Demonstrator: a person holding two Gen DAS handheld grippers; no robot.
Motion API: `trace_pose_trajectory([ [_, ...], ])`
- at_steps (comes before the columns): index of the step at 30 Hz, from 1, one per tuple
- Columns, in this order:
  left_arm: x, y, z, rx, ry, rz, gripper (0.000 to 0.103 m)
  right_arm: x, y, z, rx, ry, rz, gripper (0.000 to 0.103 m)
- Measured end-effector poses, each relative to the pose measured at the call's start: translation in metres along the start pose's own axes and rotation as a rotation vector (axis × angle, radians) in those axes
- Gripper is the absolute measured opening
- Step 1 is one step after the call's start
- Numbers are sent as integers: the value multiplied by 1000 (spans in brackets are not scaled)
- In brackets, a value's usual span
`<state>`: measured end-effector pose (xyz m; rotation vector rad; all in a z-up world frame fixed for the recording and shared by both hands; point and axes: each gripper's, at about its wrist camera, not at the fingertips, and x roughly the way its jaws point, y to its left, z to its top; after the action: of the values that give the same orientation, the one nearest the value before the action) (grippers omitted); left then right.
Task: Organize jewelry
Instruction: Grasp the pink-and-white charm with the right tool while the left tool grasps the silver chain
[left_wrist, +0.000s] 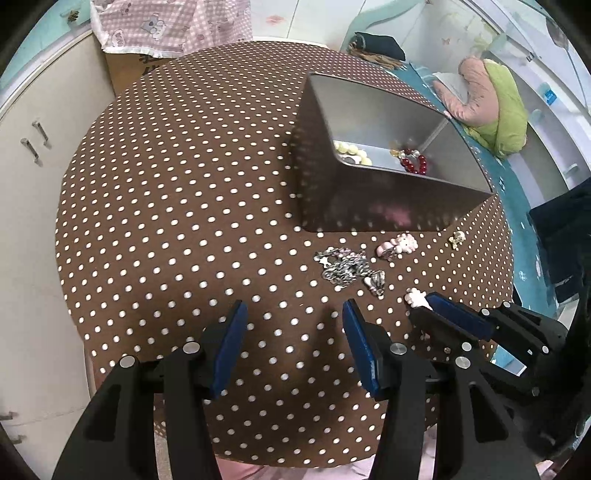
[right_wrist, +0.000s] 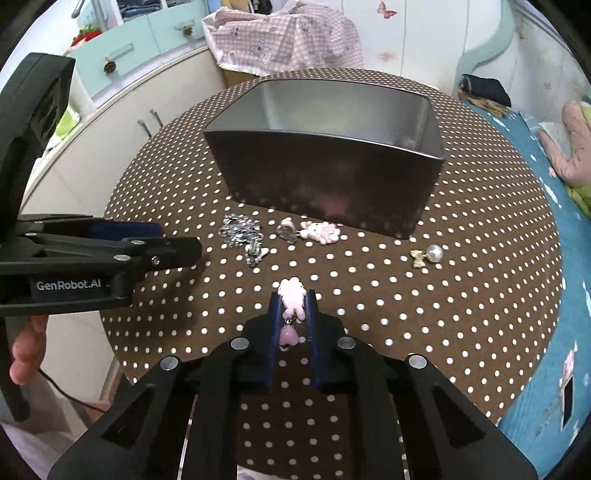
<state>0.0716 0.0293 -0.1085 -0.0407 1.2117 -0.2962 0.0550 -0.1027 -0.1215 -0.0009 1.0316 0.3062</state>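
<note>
The round dotted tabletop (left_wrist: 166, 192) carries everything, and the grey tin (right_wrist: 325, 173) stands at its far side with its mouth up, likely so each piece can be dropped in from above. Loose pieces lie in a row just in front of the tin, near the hands: a silver chain heap (right_wrist: 240, 230), a pink charm (right_wrist: 319, 232) beside it, and a pearl earring (right_wrist: 428, 256) off to the right, well apart from the rest. The left tool (left_wrist: 295, 332) hangs over bare cloth with its jaws apart and nothing between them, probably waiting its turn. The right tool (right_wrist: 293, 314) is clenched on a small pink bunny pendant (right_wrist: 291, 297), with the bunny's head poking past the pad tips and a pink heart (right_wrist: 288, 336) dangling between the pads lower down; the grip on the body looks meant to lift it toward the tin. The left wrist view alone looks into the tin and shows a divider, a cream bead bracelet (left_wrist: 349, 149) and a red bead bracelet (left_wrist: 413, 160) in the same compartment. The right wrist view hides the tin's floor but alone shows the pads pressing the pendant and a thumb (right_wrist: 26, 354) on the left tool's handle.
</note>
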Motion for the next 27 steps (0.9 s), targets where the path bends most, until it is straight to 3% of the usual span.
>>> trace_pose_trajectory([
  [15, 22, -38, 33, 53, -5, 25, 52, -15, -56, 5, 129, -60, -75, 14],
  [22, 31, -52, 41, 84, -35, 62, 51, -16, -55, 2, 130, -47, -2, 16],
  [25, 37, -62, 44, 105, -51, 98, 48, -11, -49, 3, 123, -34, 11, 16],
  [27, 37, -63, 45, 114, -58, 89, 39, -8, -46, 4, 128, -19, 13, 16],
])
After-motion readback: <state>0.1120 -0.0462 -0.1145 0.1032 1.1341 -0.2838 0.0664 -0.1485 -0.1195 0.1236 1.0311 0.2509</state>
